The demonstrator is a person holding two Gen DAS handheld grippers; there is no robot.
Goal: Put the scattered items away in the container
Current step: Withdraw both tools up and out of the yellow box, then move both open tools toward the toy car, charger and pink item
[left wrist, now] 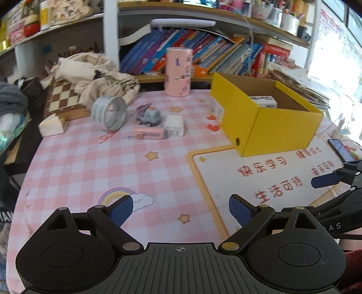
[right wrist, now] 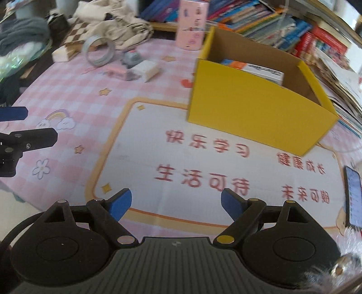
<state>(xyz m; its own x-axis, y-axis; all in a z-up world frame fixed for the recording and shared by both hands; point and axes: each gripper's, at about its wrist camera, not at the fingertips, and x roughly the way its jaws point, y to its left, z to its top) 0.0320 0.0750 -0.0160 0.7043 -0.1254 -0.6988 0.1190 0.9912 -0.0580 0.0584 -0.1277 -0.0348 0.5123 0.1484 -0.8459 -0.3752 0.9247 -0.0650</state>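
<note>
While both my claws hang empty over the surface (left wrist: 90,162), the yellow cardboard box (left wrist: 260,122) stands at the far right of the pink checked mat, open-topped, with one white carton (left wrist: 263,101) lying inside. My right wrist view shows more in there: that white carton plus an orange-and-blue edge behind it, too hidden to name. Scattered left of the box, well apart from it, I count four loose items in a cluster: one roll of tape (left wrist: 109,112) standing on its edge, one small grey toy truck (left wrist: 149,115), one flat pink oblong thing (left wrist: 149,133) and one white wrapped packet (left wrist: 174,125) touching it. One tall pink cylinder (left wrist: 178,72) stands upright behind them. One phone (right wrist: 353,196) lies at the right edge, screen lit. My left claw (left wrist: 181,209) has its blue pads spread wide, nothing between them; my right claw (right wrist: 176,204) is the same, parted and empty. Only the left view shows the bookshelf (left wrist: 203,20) above.
</note>
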